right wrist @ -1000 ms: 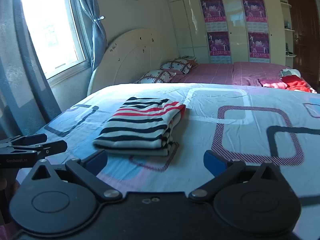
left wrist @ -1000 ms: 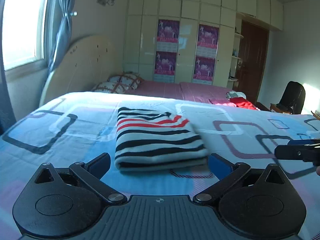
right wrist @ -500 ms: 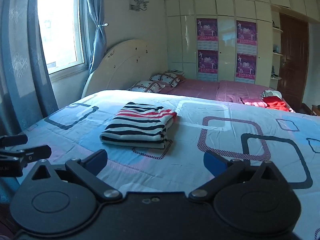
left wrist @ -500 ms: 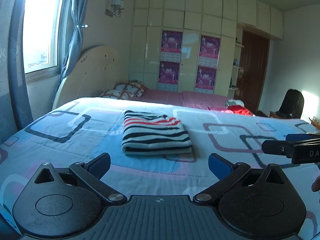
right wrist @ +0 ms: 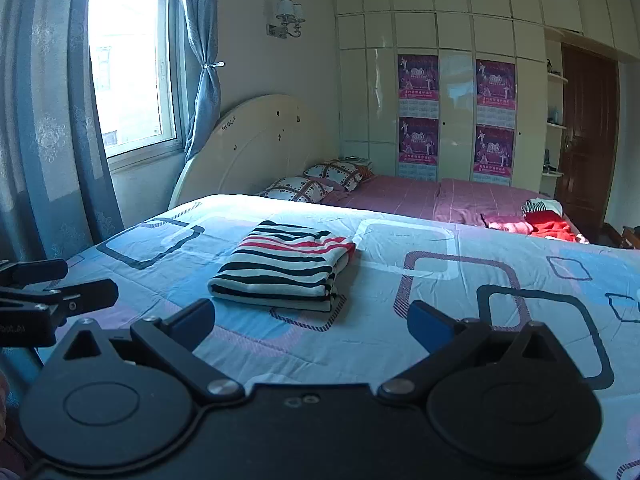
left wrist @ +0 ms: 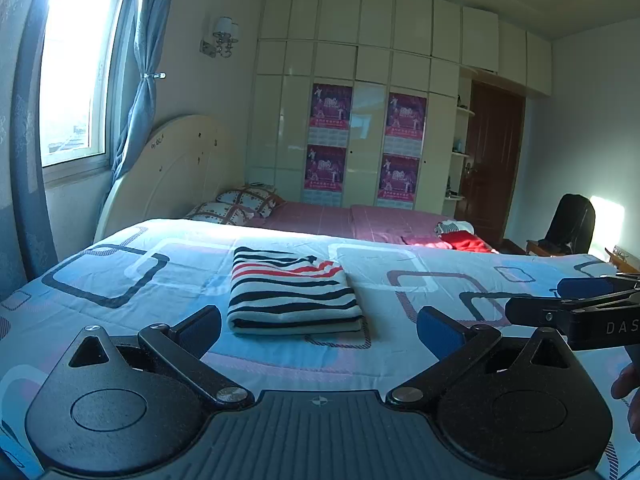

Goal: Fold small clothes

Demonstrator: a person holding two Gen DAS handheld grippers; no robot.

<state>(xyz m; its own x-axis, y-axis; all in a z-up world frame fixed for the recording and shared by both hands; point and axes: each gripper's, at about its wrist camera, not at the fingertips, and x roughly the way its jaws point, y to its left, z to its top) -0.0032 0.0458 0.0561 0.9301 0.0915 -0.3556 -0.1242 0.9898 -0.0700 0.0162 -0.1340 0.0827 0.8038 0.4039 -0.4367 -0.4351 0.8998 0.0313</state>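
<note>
Daylight is pouring through the window (right wrist: 132,76), blue curtains (right wrist: 48,120) hanging beside it. Cream wardrobes (left wrist: 372,92) are lining the far wall, a dark door (left wrist: 494,160) standing right, the bed (right wrist: 460,300) stretching across.

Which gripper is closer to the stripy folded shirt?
Left, slightly. The left gripper faces the stripy shirt straight on; the right gripper sits back, off to the shirt's right.

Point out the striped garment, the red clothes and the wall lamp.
striped garment (left wrist: 290,292), left wrist view, middle of top layer
red clothes (right wrist: 550,226), right wrist view, middle of pile
wall lamp (right wrist: 290,18), right wrist view, shades
</note>
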